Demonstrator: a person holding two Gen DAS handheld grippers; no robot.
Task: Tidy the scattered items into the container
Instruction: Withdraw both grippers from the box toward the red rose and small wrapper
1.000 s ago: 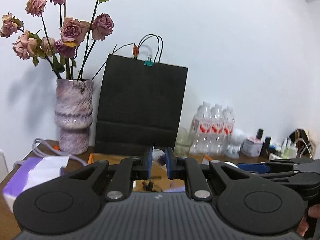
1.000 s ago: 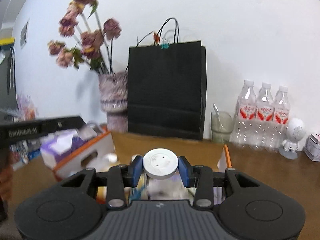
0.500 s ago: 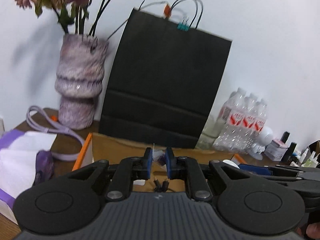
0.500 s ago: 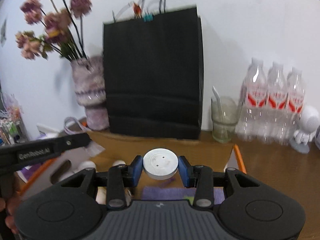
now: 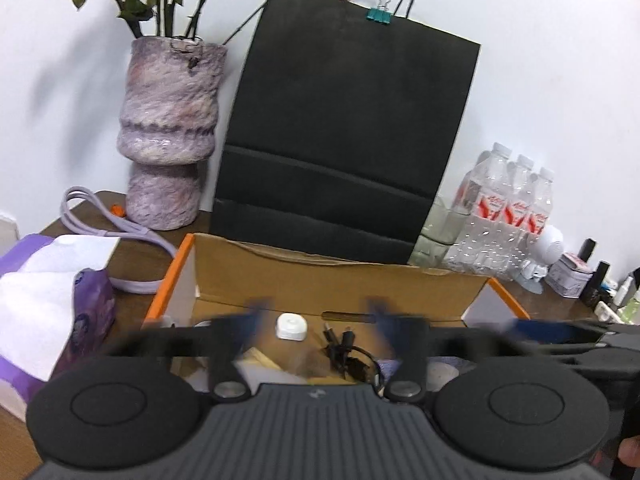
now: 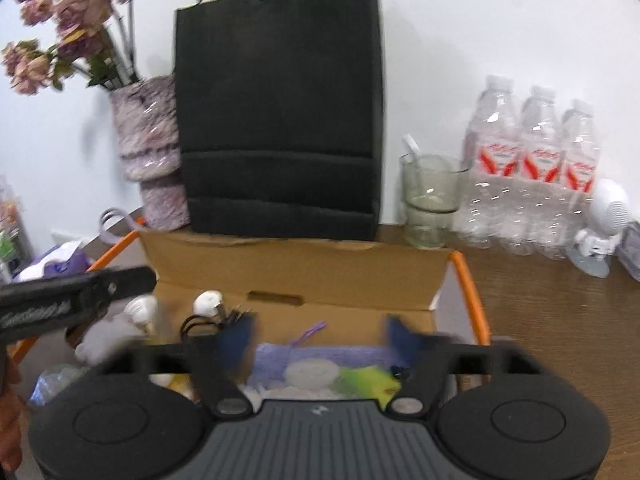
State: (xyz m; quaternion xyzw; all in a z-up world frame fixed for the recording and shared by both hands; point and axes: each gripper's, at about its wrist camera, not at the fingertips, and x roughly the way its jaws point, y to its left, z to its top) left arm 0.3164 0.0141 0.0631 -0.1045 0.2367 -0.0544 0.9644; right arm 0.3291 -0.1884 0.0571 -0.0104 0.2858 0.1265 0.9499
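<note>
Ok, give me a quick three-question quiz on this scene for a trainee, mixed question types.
1. True or false: the right tongs grip the white disc.
2. What stands right behind the box? A) black bag B) bottles C) vase
3. Fill in: the black cable lies inside the ____.

Key: 1 false, both tongs are opening and the disc lies in the box below them. 2 A. 3 box.
</note>
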